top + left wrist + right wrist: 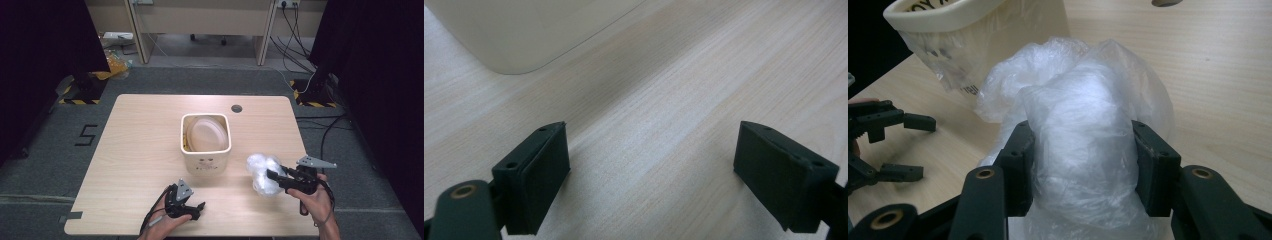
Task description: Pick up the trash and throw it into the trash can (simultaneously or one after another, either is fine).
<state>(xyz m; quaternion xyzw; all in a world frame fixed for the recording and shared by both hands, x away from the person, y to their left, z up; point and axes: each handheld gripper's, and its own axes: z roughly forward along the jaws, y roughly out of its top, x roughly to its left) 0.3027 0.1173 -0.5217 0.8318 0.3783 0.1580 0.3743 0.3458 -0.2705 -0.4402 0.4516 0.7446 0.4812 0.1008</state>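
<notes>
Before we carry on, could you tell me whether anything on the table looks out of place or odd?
Nothing looks spilled or damaged. The cream bin stands upright mid-table with a pale liner inside. The right gripper is shut on a crumpled clear plastic bag, and the left gripper is open over bare table.

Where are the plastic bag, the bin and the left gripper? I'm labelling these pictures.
plastic bag (1083, 145), right gripper view, crumpled middle.
bin (206, 162), high view, front wall.
left gripper (198, 210), high view, between its fingers.
</notes>
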